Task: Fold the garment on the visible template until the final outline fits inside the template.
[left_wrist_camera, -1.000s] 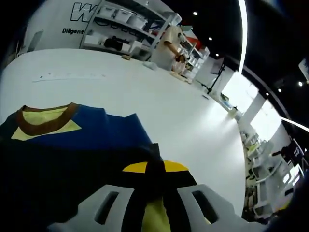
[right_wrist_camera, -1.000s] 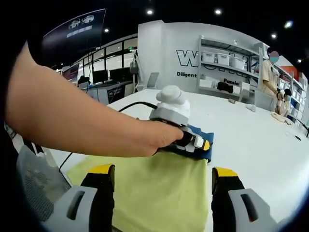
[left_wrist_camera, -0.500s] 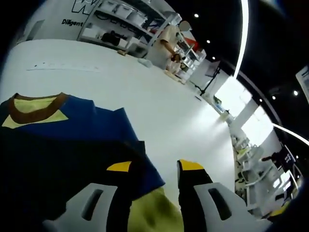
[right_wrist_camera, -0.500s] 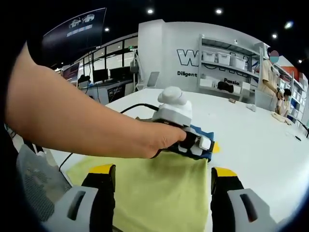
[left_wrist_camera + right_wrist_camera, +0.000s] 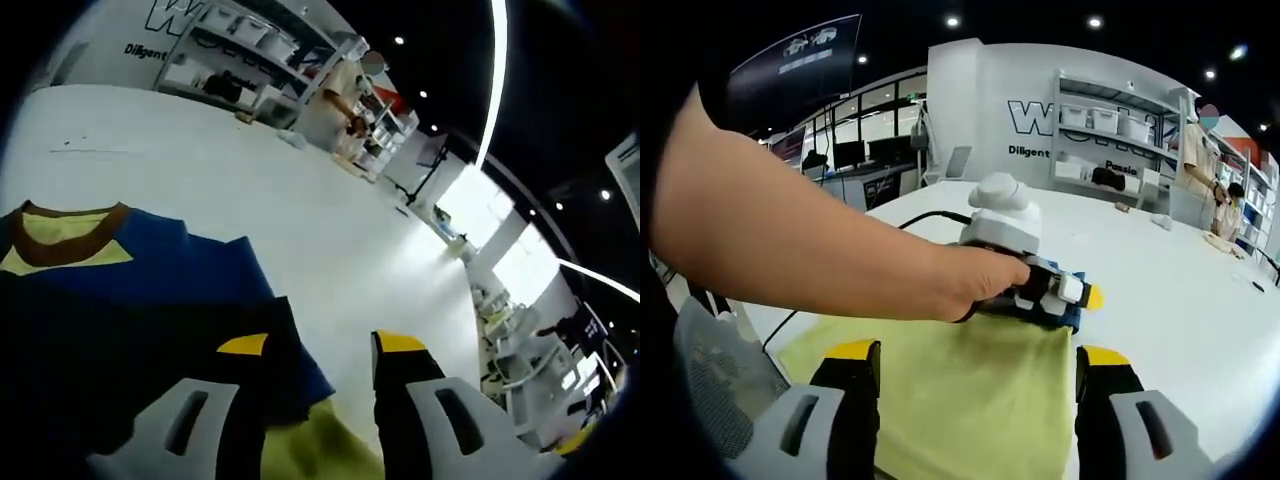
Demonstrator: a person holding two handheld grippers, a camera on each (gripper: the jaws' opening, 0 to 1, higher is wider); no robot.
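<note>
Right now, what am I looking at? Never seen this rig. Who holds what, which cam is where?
No robot here: a person holds a two-jaw gripper in each hand, and a fisheye camera rides on each one, looking forward along its jaws.

The left gripper view shows the left gripper, jaws open, with nothing between them. In front of it lies a blue garment with a brown collar on a white table.

The right gripper view shows the right gripper, jaws open over a yellow-green cloth, holding nothing. The person's hand reaches in from the left, holding the left gripper at the garment's blue edge.

Behind the table stand shelves.
</note>
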